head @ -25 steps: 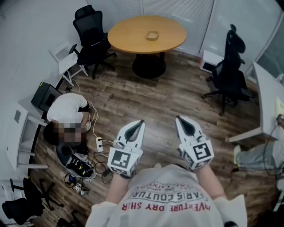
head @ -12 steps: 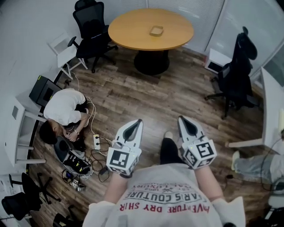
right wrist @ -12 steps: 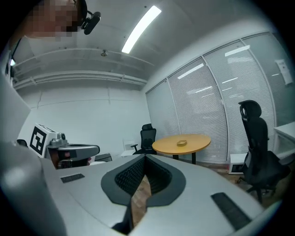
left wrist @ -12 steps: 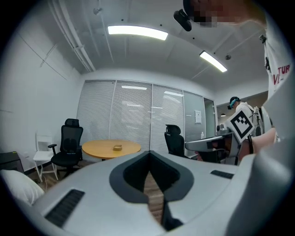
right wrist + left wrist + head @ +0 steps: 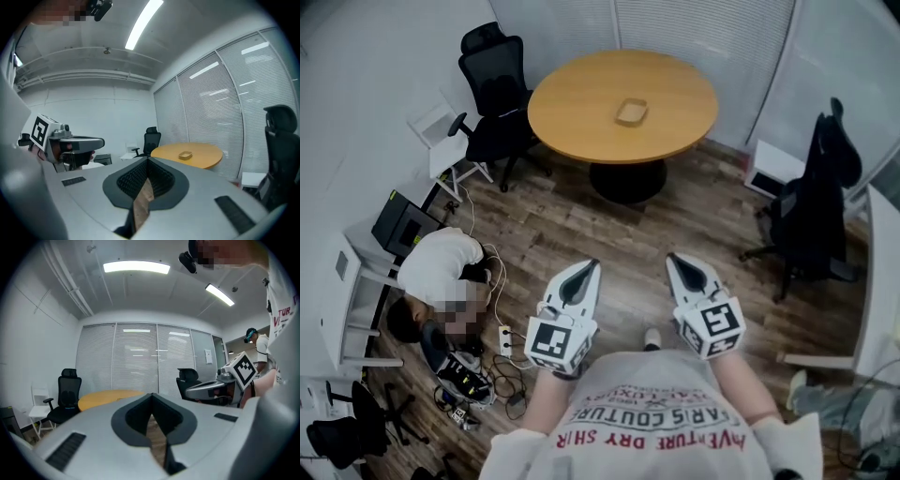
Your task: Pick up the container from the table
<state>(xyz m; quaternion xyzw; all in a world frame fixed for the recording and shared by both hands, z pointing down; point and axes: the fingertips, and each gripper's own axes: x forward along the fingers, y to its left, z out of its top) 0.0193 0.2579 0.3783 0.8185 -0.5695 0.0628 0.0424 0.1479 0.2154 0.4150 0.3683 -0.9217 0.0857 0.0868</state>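
Container (image 5: 631, 112): we see it on the round table (image 5: 572, 112), near its middle, well apart from both grippers.
Left gripper (image 5: 592, 263): we hold it clenched, nothing between its jaws.
Right gripper (image 5: 671, 256): clenched, likewise empty.

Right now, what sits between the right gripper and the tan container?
Head view: only brown plank floor, then the near rim of the round wooden table before the shallow tan container.

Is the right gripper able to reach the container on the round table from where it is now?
Probably not yet: the right gripper, shut, is far short of the container on the table; only bare floor lies between.
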